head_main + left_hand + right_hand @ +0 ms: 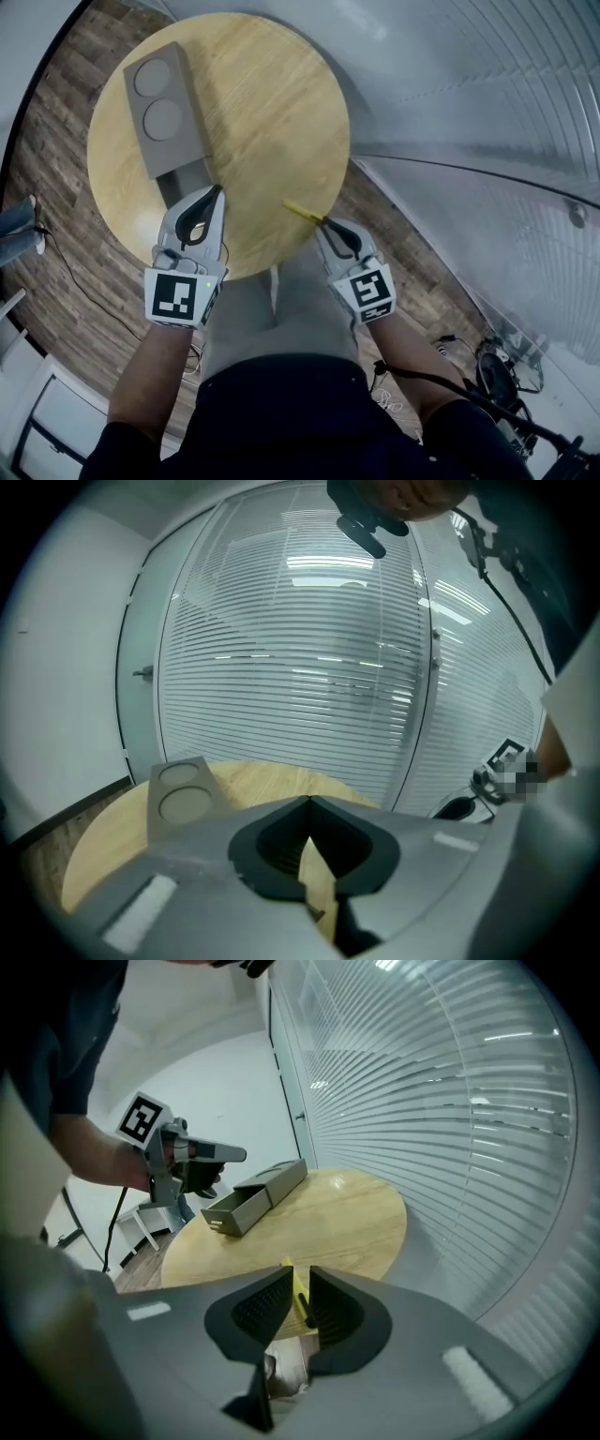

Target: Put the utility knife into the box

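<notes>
Straddling utility knife (302, 212), right tongs (296, 1275) released | left tongs (219, 189) clenched, empty, beside box (165, 111)

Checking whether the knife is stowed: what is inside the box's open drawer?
No knife shows in the drawer; its visible inside looks bare grey. The left gripper covers its front end from above. The utility knife is between the right gripper's fingers, at the table edge.

On your table (272, 122), the box (167, 117) lies far left, open end toward you; the utility knife (302, 212) lies at the near right edge, your right gripper (323, 223) astride it.
</notes>
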